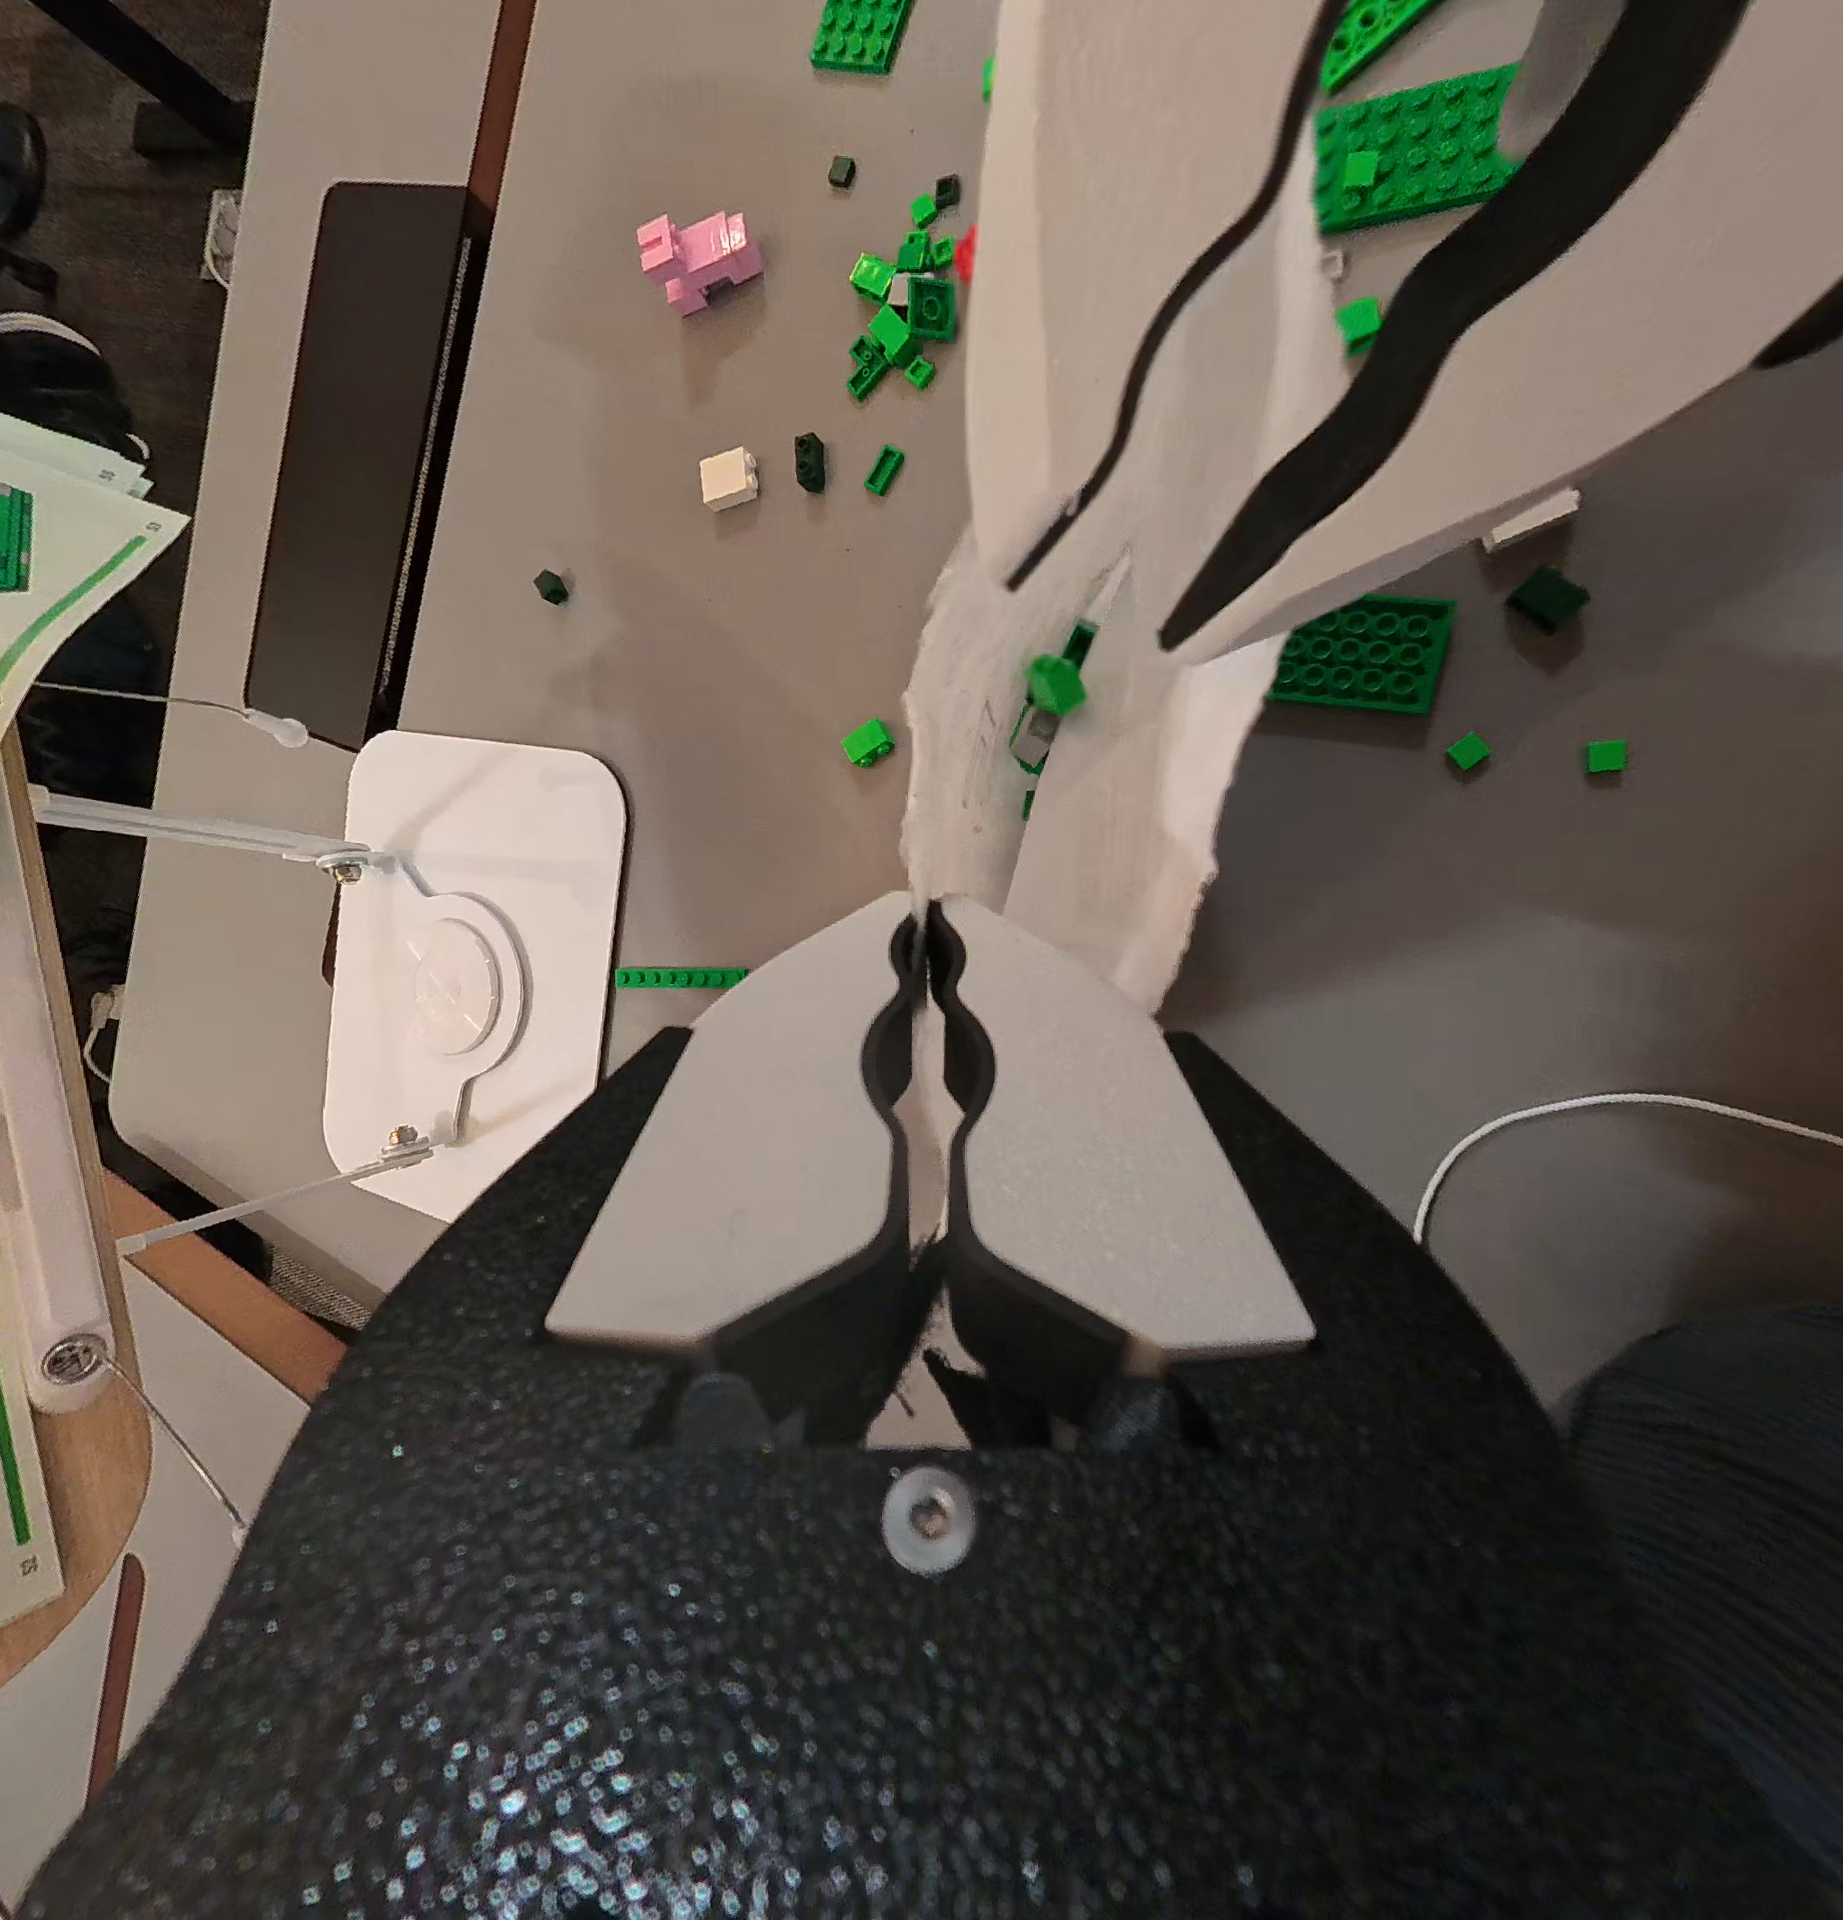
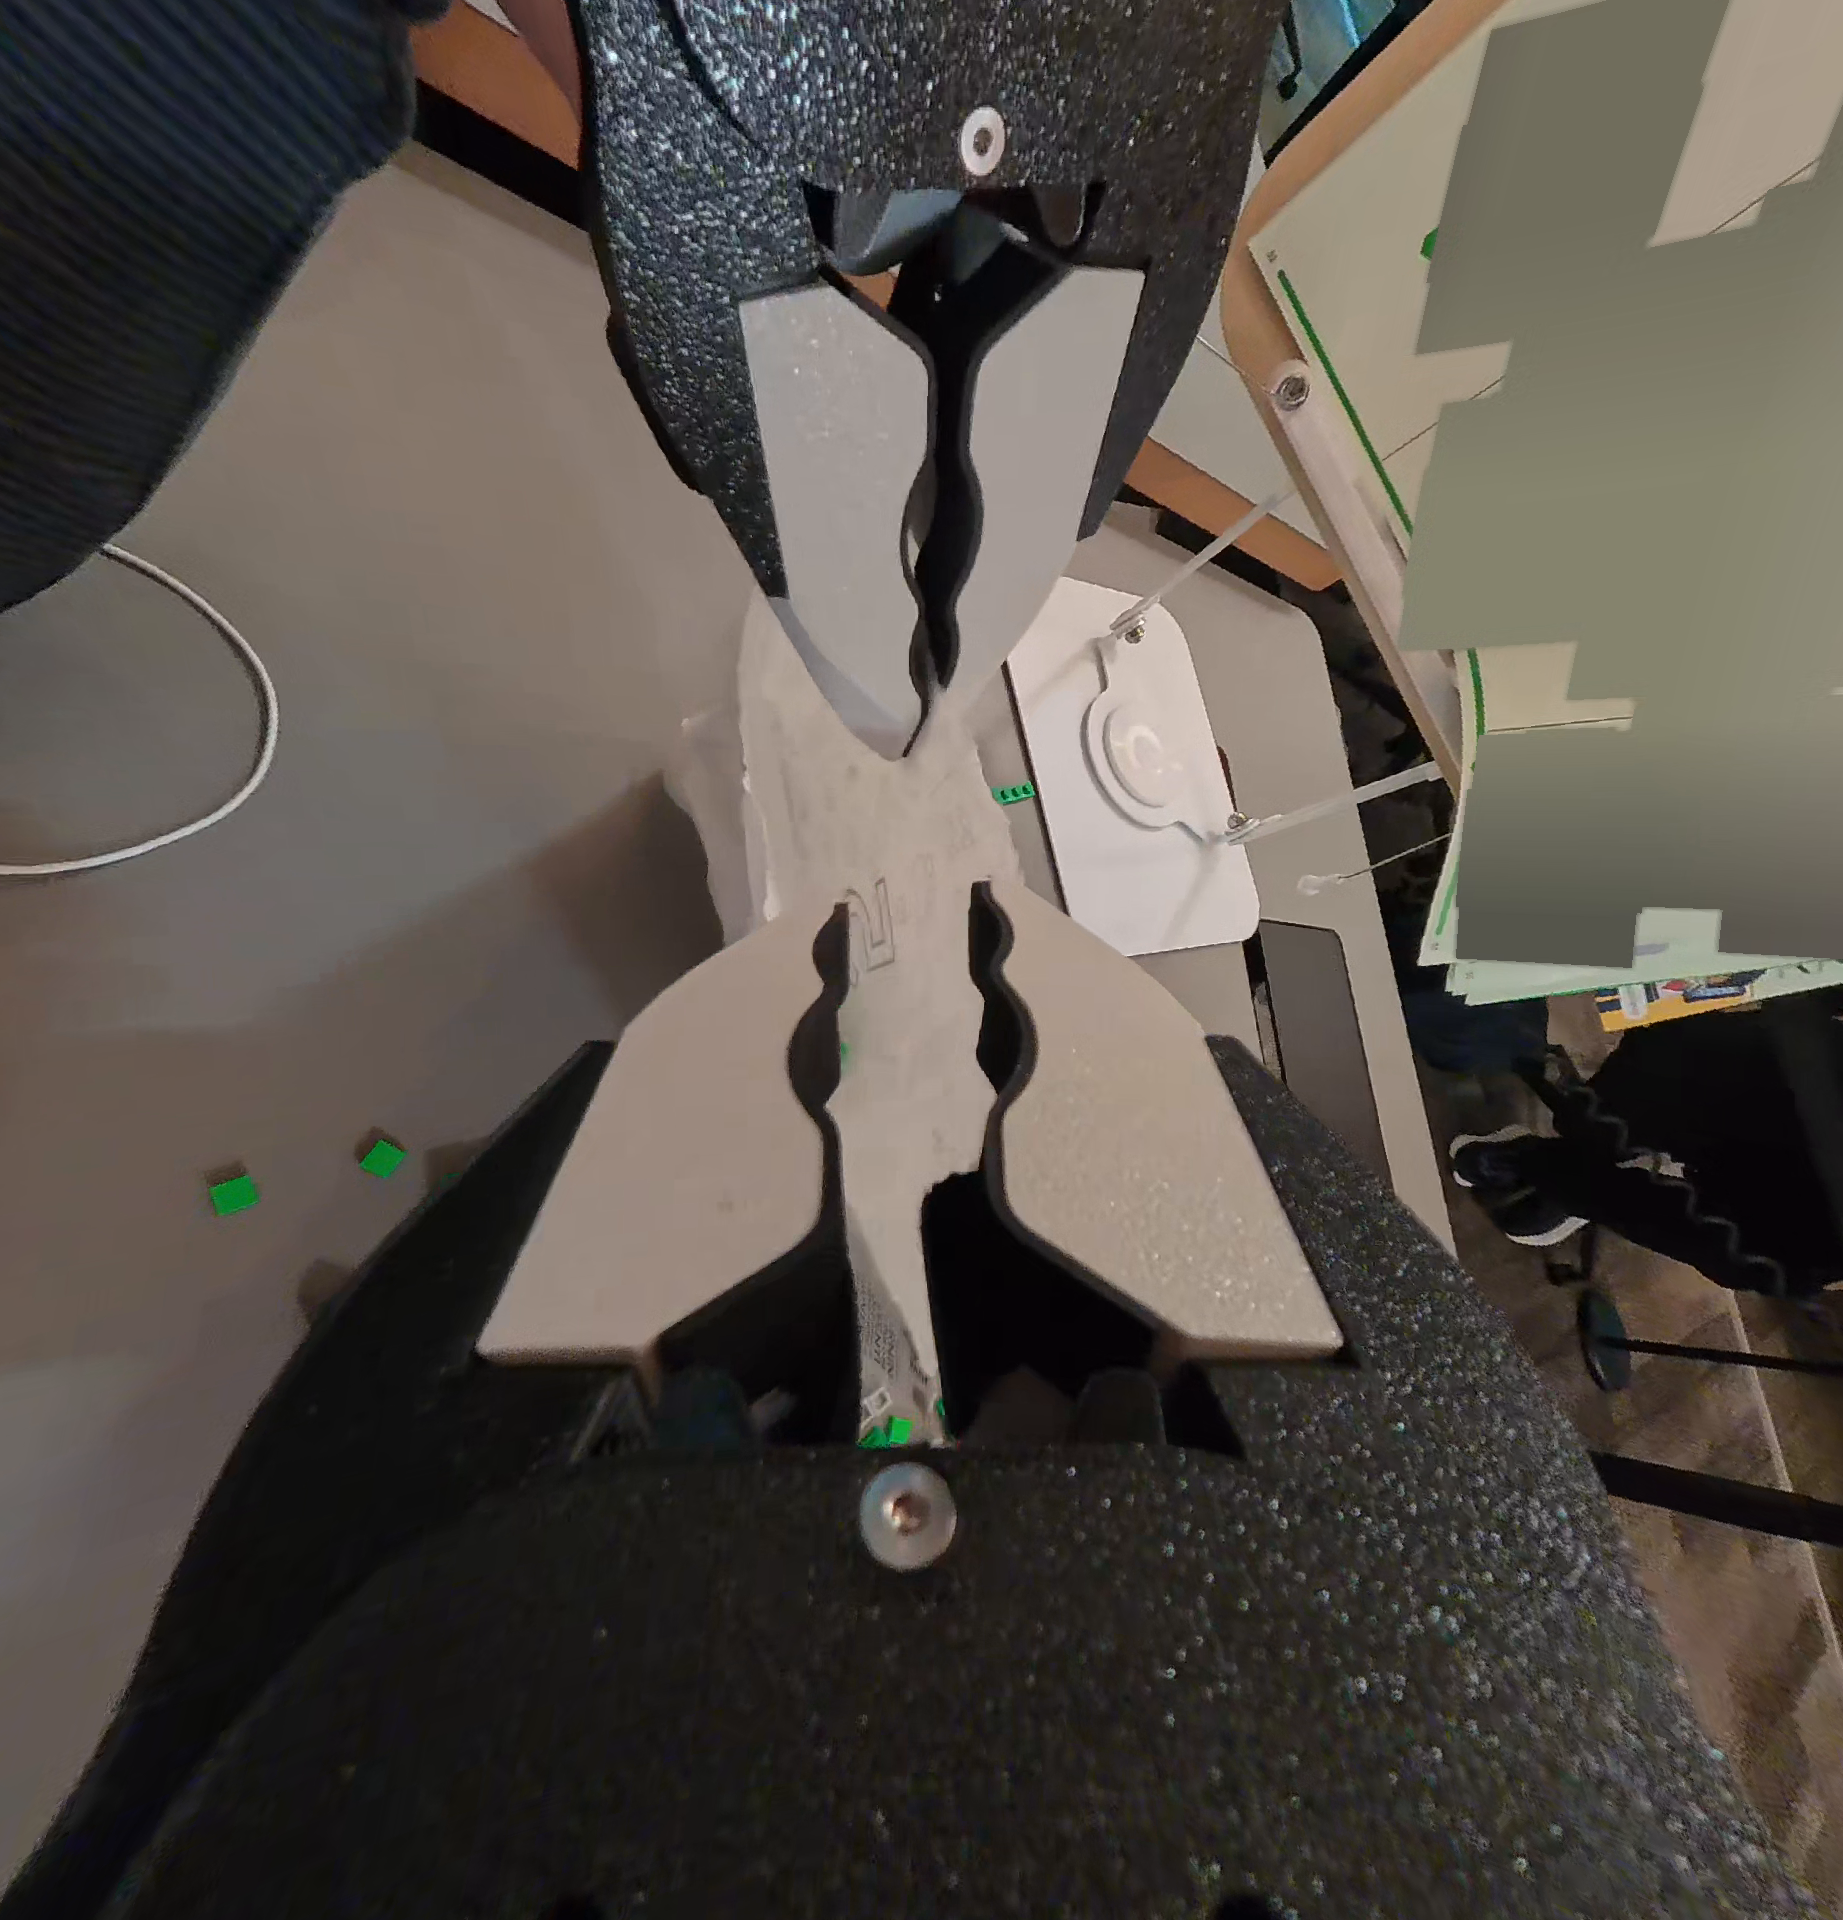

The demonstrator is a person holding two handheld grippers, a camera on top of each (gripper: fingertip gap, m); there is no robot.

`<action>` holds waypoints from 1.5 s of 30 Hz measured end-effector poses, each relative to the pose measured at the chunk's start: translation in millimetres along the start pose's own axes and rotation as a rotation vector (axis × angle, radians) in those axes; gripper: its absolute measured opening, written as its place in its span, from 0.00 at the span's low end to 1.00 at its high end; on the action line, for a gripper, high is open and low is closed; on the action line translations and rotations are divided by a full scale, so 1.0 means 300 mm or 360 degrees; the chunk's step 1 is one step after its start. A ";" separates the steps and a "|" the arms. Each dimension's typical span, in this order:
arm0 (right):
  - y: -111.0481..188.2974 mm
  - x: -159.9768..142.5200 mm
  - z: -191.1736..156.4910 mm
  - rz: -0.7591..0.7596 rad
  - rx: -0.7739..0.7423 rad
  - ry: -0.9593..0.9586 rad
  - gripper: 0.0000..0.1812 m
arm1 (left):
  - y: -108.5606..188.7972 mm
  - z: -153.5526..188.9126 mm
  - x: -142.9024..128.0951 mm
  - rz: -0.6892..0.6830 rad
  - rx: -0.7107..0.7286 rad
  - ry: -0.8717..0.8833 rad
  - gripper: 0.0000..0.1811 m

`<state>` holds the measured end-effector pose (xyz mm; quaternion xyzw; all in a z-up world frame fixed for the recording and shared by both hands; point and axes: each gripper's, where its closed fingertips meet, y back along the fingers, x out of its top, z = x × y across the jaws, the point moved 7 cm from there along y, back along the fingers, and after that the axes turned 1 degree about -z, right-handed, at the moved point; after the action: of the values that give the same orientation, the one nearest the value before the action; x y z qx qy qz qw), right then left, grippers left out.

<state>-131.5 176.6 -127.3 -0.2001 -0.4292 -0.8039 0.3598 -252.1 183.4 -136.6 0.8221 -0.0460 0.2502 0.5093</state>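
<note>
Stretched in the air between both claws, above the tabletop: a torn white paper bag, pinched at opposite ends, which looks to be why it hangs taut rather than slumping. Left claw clenched tight on one crumpled edge, jaws nearly meeting. Right claw part-closed around the thicker body of the bag, jaws kept apart by its bulk, seemingly grasping it. Showing through the ragged opening, a green brick lodged inside. Scattered below on the tabletop: loose green bricks, a green plate, a pink brick figure. Off to the side, a white cable and a propped instruction booklet.
</note>
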 end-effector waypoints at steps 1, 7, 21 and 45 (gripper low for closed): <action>0.003 -0.004 0.000 0.0003 -0.0007 -0.0006 0.13 | 0.000 0.001 0.001 -0.0001 0.0000 -0.0002 0.00; 0.158 -0.099 0.035 0.0037 -0.0224 -0.0202 0.14 | -0.005 -0.008 -0.012 -0.0041 0.0020 0.0030 0.00; 0.293 -0.661 -0.219 -0.0310 -0.0078 -0.0830 0.20 | 0.008 -0.036 -0.054 -0.0021 0.0058 0.0114 0.00; 0.262 -0.914 -0.009 -0.0369 -0.0427 -0.1266 0.20 | 0.031 -0.061 -0.089 -0.0013 0.0139 0.0185 0.00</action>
<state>108.6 256.5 -258.8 -0.4898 -0.4458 -0.7479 0.0445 -285.0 189.8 -134.6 0.8278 -0.0021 0.2974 0.4757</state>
